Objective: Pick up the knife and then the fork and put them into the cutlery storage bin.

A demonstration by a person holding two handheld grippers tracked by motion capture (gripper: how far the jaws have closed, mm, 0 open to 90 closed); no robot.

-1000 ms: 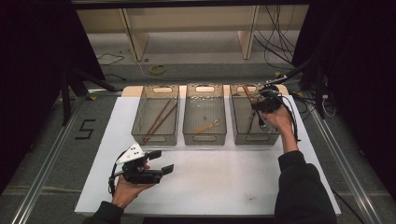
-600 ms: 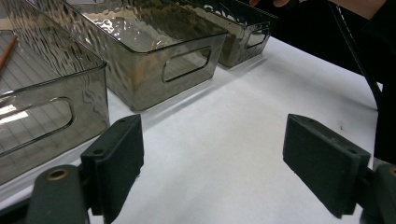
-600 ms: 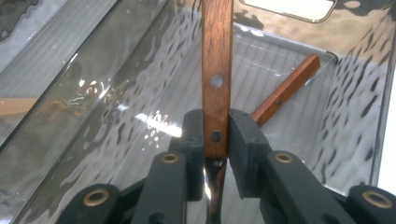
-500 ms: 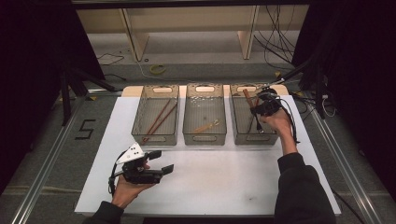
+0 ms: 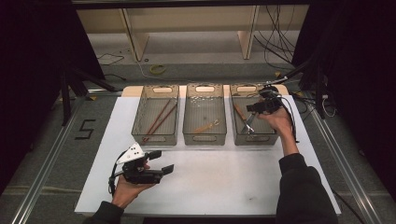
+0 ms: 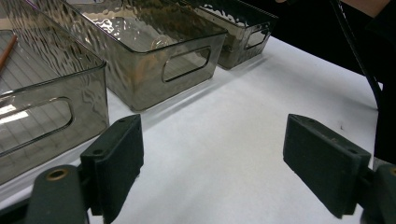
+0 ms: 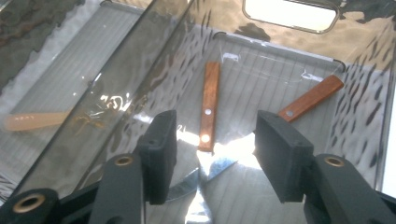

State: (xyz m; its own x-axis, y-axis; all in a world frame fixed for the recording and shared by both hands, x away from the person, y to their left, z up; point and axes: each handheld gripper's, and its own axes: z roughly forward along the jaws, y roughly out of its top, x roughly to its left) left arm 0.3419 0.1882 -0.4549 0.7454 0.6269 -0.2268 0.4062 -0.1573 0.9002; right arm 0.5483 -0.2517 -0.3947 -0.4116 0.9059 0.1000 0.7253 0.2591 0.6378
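right gripper: jaws apart, empty, hanging over right bin | wooden-handled knife: on bin floor directly below, handle pointing away | left gripper: spread, idle, well apart near table front

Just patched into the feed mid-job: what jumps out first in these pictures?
Three smoky see-through bins in a row at the far side of the white table catch the eye, and the right tongs hang open over the right bin, above two wooden-handled knives. The left bin holds chopsticks, and the left tongs wait open near the table's front edge.
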